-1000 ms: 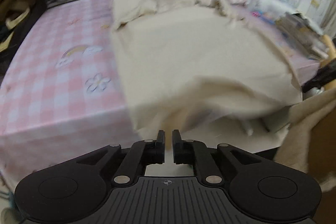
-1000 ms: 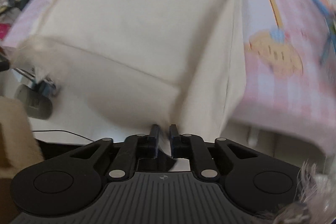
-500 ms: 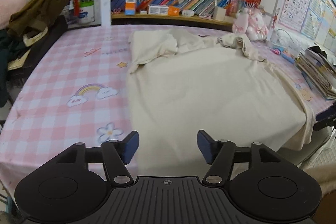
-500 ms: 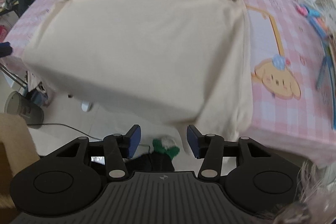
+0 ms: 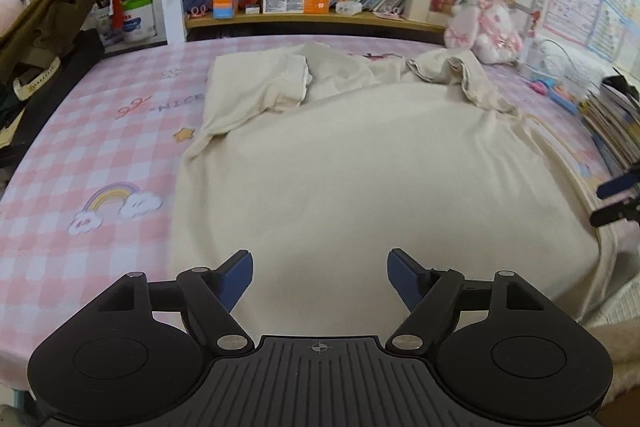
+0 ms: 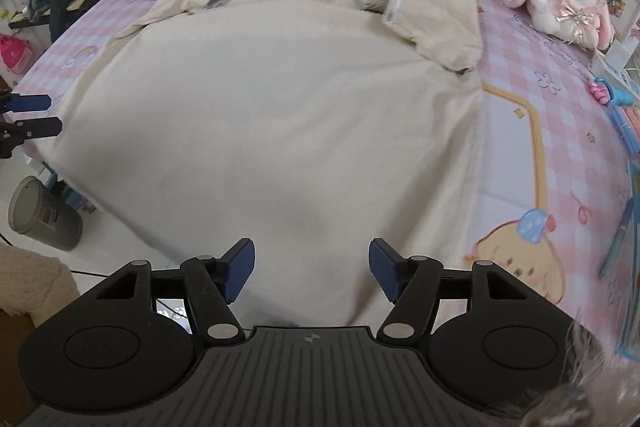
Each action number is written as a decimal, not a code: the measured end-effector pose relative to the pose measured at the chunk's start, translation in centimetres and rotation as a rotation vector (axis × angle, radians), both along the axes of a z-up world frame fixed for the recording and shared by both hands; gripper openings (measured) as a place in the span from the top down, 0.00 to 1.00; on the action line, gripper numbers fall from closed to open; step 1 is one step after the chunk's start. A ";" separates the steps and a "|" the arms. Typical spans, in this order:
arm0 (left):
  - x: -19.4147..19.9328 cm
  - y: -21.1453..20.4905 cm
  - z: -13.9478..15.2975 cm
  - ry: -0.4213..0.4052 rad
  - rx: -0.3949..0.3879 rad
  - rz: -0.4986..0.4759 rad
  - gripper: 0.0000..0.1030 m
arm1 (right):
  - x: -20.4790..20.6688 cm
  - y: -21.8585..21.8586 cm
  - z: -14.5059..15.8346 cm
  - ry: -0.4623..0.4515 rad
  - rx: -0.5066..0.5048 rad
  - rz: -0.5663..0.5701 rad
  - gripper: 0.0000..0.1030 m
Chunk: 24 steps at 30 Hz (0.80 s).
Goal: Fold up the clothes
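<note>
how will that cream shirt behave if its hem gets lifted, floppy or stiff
Probably floppy: the cream shirt drapes over the table edge and its sleeves lie crumpled. It looks light, thin cloth lying flat with soft wrinkles. Lifted at one point it would likely sag and bunch, so lifting with both the left gripper and right gripper seems wiser.

Cream shirt (image 5: 360,179) flat on table, sleeves bunched at far end

Left hand-held gripper (image 5: 320,273) angled downward, jaws just opening wide with nothing between them, right hand-held gripper (image 6: 311,267) angled downward, jaws likewise just opening, empty
</note>
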<state>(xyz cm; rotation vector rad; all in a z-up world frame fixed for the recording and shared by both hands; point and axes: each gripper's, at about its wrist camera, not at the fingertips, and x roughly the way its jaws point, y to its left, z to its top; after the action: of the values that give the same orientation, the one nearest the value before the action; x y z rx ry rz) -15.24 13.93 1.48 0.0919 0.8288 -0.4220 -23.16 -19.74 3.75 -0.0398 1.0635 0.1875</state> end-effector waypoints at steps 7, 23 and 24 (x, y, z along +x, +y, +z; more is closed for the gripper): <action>4.1 -6.3 1.1 -0.029 0.030 0.075 0.21 | 3.7 -6.6 -0.5 -0.031 0.005 -0.030 0.38; 5.5 -15.1 -0.1 -0.007 0.237 0.055 0.14 | 12.8 -12.0 -2.3 -0.115 0.004 0.035 0.28; 5.6 -15.3 -0.2 -0.010 0.245 0.051 0.13 | 13.3 -11.7 -2.2 -0.124 0.004 0.040 0.28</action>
<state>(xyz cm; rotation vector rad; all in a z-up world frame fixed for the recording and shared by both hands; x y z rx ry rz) -9.69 -1.36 1.26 0.2984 0.8685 -0.2702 -9.90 -31.47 1.55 -0.0683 0.9391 0.2205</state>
